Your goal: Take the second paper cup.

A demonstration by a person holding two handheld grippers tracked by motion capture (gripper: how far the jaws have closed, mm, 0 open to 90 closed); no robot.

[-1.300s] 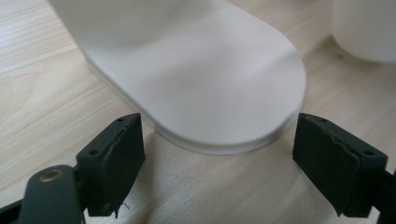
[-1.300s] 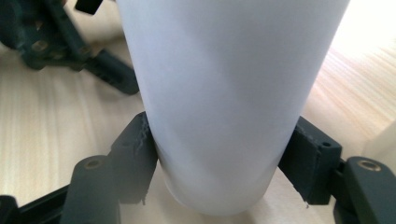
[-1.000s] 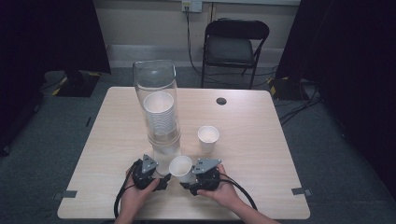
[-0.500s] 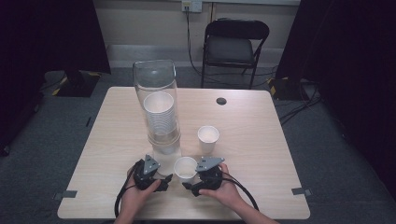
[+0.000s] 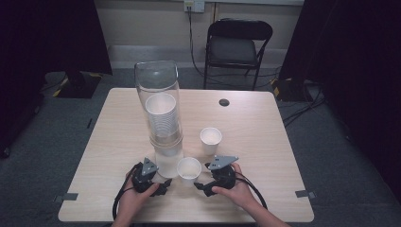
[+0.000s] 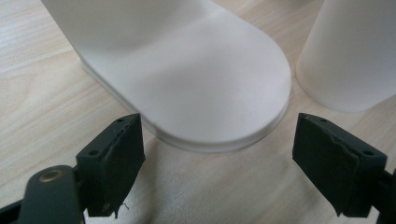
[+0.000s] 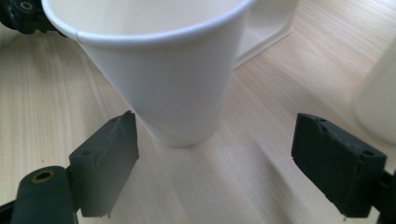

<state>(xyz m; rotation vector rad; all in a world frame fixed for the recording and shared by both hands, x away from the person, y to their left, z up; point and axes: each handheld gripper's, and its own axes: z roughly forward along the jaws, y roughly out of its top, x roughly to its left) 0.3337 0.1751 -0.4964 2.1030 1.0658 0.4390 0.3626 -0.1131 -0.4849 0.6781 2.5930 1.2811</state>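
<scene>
1. In the high view, a paper cup [image 5: 188, 168] stood upright on the tabletop [image 5: 265, 142] near its front edge, between the left gripper [image 5: 161, 188] and the right gripper [image 5: 200, 185], each held in a hand coming in from below.
2. The same view showed a tall clear dispenser [image 5: 161, 113] with a stack of cups inside, just behind and left of the cup, and a second cup [image 5: 211, 140] standing a little farther back to the right. A folding chair [image 5: 239, 47] stood beyond the tabletop.
3. The right gripper view gave what the high view could not: the jaws of the right gripper [image 7: 215, 163] stood wide apart, having just been opening, with the cup [image 7: 163, 79] in front of them and free of both pads. The cup's foot rested on the wood just ahead of the left-hand pad; I could not tell whether that pad brushed its wall.
4. That view also caught the dispenser's white base [image 7: 266, 28] behind the cup and the side of the second cup [image 7: 378, 102] at the right edge.
5. The left gripper view showed the left gripper [image 6: 217, 168] with its jaws wide open and holding nothing, aimed at the rounded white base [image 6: 196, 88] of the dispenser, which lay just ahead of the pads. The wall of the cup [image 6: 350, 56] stood at the right, clear of the jaws.
</scene>
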